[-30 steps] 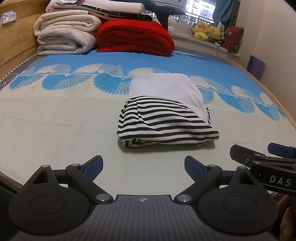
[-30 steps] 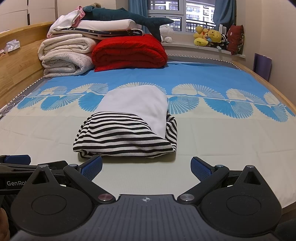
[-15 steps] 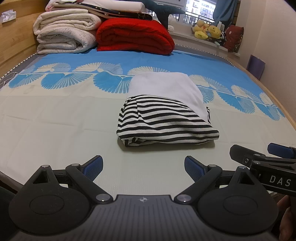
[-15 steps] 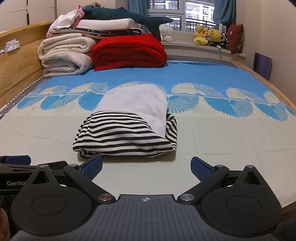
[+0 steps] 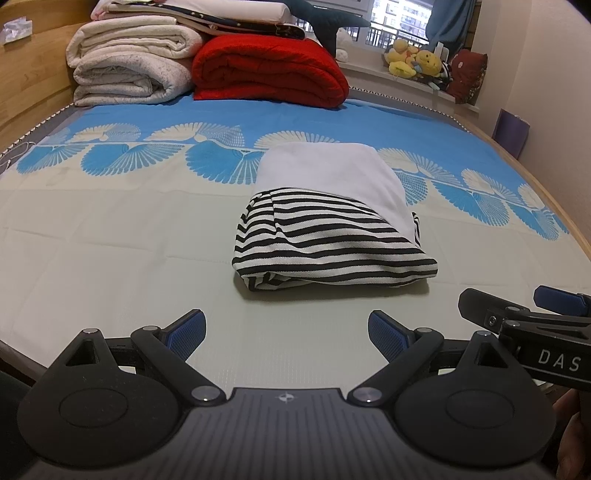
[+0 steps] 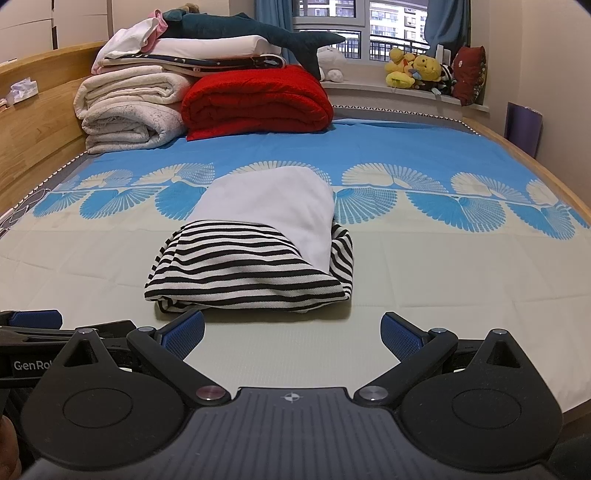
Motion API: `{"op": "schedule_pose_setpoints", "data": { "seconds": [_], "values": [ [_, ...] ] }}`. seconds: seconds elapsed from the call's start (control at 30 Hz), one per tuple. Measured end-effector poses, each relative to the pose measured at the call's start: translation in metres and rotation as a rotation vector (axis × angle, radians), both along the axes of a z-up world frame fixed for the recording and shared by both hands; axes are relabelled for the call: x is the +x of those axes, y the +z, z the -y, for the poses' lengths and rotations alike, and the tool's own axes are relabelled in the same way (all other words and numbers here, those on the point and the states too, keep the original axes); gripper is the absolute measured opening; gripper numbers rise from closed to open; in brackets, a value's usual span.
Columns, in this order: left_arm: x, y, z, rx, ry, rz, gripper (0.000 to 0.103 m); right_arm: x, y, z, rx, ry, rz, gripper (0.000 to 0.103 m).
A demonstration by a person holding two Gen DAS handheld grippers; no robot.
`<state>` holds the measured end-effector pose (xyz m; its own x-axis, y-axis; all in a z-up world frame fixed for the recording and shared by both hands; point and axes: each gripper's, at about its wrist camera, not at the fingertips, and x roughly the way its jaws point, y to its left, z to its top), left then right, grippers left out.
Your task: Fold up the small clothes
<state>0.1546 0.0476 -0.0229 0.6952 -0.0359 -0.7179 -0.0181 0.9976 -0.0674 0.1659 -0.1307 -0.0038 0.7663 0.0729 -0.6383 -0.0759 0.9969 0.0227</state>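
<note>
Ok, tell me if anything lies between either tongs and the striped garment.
Nothing visible does. Only bare bedsheet lies between the open left tongs and the striped garment, and likewise before the open right tongs. The red blanket sits far behind.

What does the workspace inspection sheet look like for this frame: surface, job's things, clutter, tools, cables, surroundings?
Surface: bed sheet, pale near the camera, blue fan print farther back, lying flat.
Job's things: striped garment folded into a compact bundle mid-bed, its white part on top toward the far side.
Clutter: white blankets and red blanket stacked at the far end, with more folded bedding and a plush shark on top.
Tools: left tool and right tool both open and empty, short of the garment.
Cables: nothing seen.
Surroundings: wooden bed frame, window sill with soft toys, blue curtains.
</note>
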Motion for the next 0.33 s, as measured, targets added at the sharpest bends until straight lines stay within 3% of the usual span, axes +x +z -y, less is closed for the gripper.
{"op": "schedule_pose_setpoints", "data": {
  "seconds": [0.33],
  "values": [
    [-0.0003,-0.0015,0.0023,0.000,0.003,-0.004,0.097,0.0000,-0.0023,-0.0018,0.001,-0.004,-0.003,0.101]
  ]
}}
